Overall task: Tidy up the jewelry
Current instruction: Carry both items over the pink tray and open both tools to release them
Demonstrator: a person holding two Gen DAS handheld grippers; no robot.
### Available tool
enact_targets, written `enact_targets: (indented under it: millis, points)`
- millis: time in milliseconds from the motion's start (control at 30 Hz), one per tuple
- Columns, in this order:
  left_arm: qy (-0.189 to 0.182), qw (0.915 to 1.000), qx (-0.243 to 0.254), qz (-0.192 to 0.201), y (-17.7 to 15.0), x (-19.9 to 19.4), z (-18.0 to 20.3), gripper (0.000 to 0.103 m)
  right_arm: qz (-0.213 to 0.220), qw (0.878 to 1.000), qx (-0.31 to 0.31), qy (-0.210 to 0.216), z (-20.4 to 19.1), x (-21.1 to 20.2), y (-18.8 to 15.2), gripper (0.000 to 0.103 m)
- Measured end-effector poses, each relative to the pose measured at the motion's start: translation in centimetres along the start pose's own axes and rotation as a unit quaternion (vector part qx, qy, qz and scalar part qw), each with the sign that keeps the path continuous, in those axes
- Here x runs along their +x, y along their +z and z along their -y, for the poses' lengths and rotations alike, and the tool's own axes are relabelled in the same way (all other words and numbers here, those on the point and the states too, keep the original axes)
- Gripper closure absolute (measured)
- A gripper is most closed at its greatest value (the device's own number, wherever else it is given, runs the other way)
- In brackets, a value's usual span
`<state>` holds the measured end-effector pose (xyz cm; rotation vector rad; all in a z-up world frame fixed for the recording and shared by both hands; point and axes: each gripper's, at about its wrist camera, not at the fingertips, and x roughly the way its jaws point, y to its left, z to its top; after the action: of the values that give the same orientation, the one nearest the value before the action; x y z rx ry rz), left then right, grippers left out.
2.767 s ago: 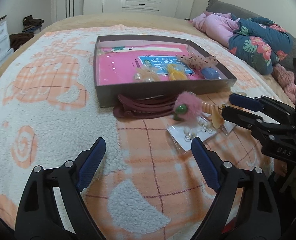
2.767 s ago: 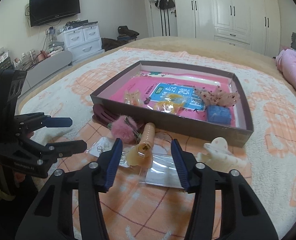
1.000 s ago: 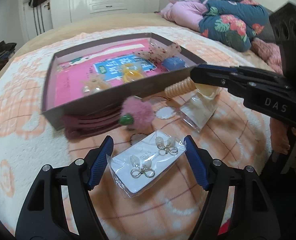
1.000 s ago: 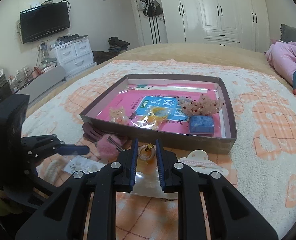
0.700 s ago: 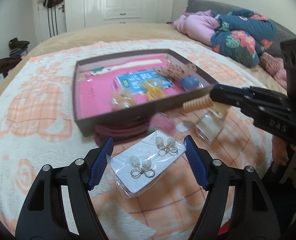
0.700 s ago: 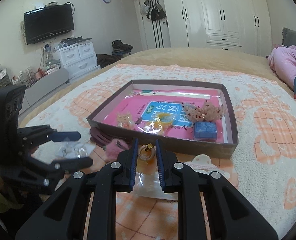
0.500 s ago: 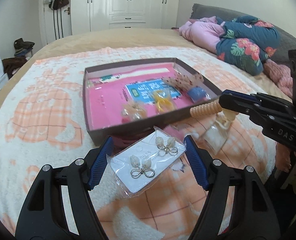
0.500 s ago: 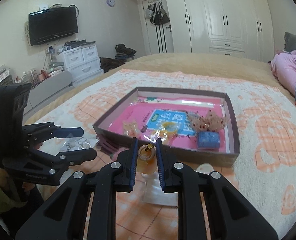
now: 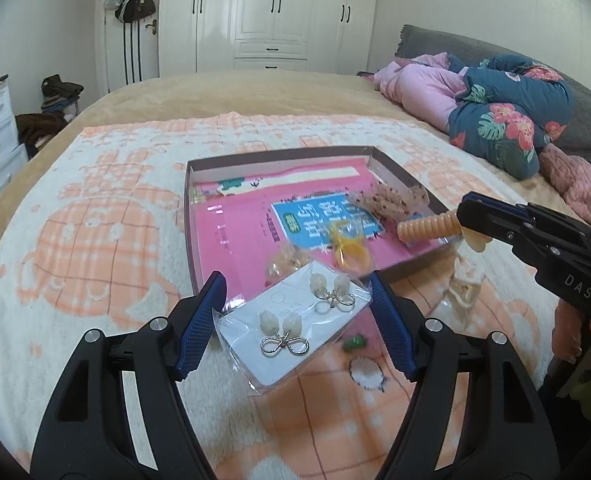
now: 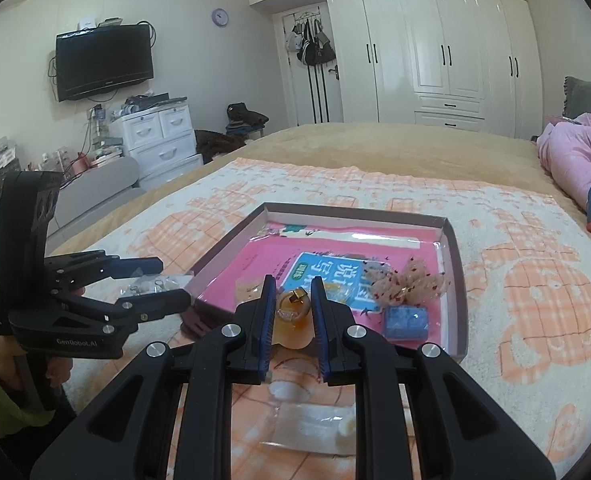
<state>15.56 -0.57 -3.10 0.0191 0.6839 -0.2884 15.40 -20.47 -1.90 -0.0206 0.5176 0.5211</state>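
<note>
the earring card [image 9: 295, 322], a white card in a clear sleeve with two pairs of pale bead earrings on silver loops, sits clamped across its width between the blue pads of my left tongs [image 9: 297, 322], held up in the air over the near edge of the tray [image 9: 190, 216]. in my right tongs [image 10: 293, 322] i have the orange hair clip [image 10: 293, 312] pinched tight between the pads; from the left camera its ribbed peach end [image 9: 425, 230] sticks out past the tips, hanging above the tray's right near corner. the tray is a shallow dark-walled box with a pink printed liner, lying on the orange-and-white blanket [image 9: 95, 240] on the bed. inside it are a yellow piece in plastic [image 9: 349, 250], a lacy speckled bow [image 10: 407, 280] and a small blue block [image 10: 406, 322]. on the blanket just outside the tray lie a cream claw clip [image 9: 465, 284], a small green bead [image 9: 354, 343], and a clear empty sleeve [image 10: 311, 426] below my right tongs. a dark maroon item [image 10: 197, 320] rests against the tray's near wall.
</note>
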Motion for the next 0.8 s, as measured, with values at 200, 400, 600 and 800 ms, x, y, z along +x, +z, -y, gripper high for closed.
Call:
enact_targets:
  millis: [200, 400, 600, 800]
  points:
    - [0.001, 0.9999, -0.003, 0.01, 1.4, 0.8, -0.1, 0.04, 0.007, 1.0, 0.006, -0.013, 1.3, 0.2, 0.7, 0.086]
    - [0.004, 0.9999, 0.002, 0.013, 2.6, 2.1, 0.3, 0.04, 0.011, 0.999, 0.011, -0.031, 2.8, 0.6, 1.3, 0.086]
    - [0.011, 0.9999, 0.005, 0.009, 3.5, 3.6, 0.2, 0.04, 0.012, 0.999, 0.013, -0.049, 4.2, 1.4, 1.9, 0.086]
    - [0.024, 0.9997, 0.006, -0.001, 4.2, 5.3, -0.2, 0.04, 0.009, 0.998, 0.018, -0.059, 5.5, 2.5, 2.3, 0.086]
